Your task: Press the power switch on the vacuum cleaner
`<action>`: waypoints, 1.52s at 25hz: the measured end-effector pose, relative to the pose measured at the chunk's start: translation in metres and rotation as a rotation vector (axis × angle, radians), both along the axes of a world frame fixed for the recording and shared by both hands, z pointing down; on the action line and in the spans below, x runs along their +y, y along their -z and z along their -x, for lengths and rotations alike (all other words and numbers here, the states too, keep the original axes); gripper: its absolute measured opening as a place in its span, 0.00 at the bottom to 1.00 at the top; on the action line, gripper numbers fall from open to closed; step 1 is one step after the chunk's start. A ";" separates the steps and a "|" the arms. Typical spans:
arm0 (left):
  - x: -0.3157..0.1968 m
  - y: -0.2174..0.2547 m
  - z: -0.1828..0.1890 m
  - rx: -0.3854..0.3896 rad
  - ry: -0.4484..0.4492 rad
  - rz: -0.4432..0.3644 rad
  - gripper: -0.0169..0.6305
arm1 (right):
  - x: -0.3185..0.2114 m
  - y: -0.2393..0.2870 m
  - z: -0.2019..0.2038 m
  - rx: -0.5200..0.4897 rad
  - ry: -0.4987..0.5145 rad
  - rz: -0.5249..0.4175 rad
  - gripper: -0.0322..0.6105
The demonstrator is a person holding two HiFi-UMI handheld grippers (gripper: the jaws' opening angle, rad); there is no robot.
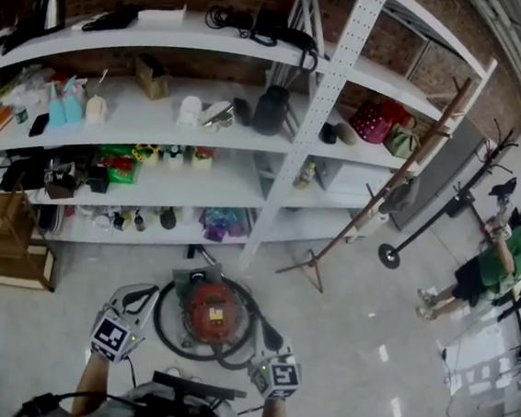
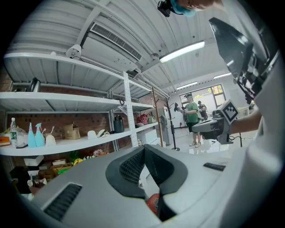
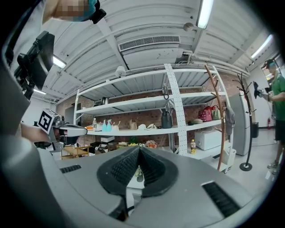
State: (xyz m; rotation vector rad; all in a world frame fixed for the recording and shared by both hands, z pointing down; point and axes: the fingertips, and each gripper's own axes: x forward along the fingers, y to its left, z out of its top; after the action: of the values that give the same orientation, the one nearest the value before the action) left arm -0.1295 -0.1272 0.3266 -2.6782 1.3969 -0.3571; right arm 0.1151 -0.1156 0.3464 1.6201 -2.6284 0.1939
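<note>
With left gripper [image 2: 143, 150] and right gripper [image 3: 139, 149] closed and empty, we should lower one tip squarely onto the vacuum cleaner [image 1: 211, 311] switch.

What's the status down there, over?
Left gripper, right gripper shut, empty. Vacuum on floor between them, hose looped round it. Nothing in the way.

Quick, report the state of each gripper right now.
Left gripper: jaws closed, holding nothing.
Right gripper: jaws closed, holding nothing.
</note>
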 end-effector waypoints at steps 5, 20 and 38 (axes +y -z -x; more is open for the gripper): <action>-0.001 0.000 0.000 -0.012 -0.009 -0.011 0.04 | 0.000 -0.006 0.002 -0.001 0.003 0.008 0.06; -0.008 -0.005 -0.005 -0.011 -0.015 -0.006 0.04 | -0.003 -0.010 0.007 0.005 0.046 0.003 0.06; -0.006 -0.007 -0.008 -0.010 -0.019 -0.002 0.04 | -0.001 -0.012 0.011 0.003 0.055 0.011 0.06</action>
State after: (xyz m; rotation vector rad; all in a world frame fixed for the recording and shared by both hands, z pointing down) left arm -0.1216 -0.1333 0.3335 -2.6827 1.3670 -0.3675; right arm 0.1044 -0.1167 0.3582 1.5413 -2.6609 0.2032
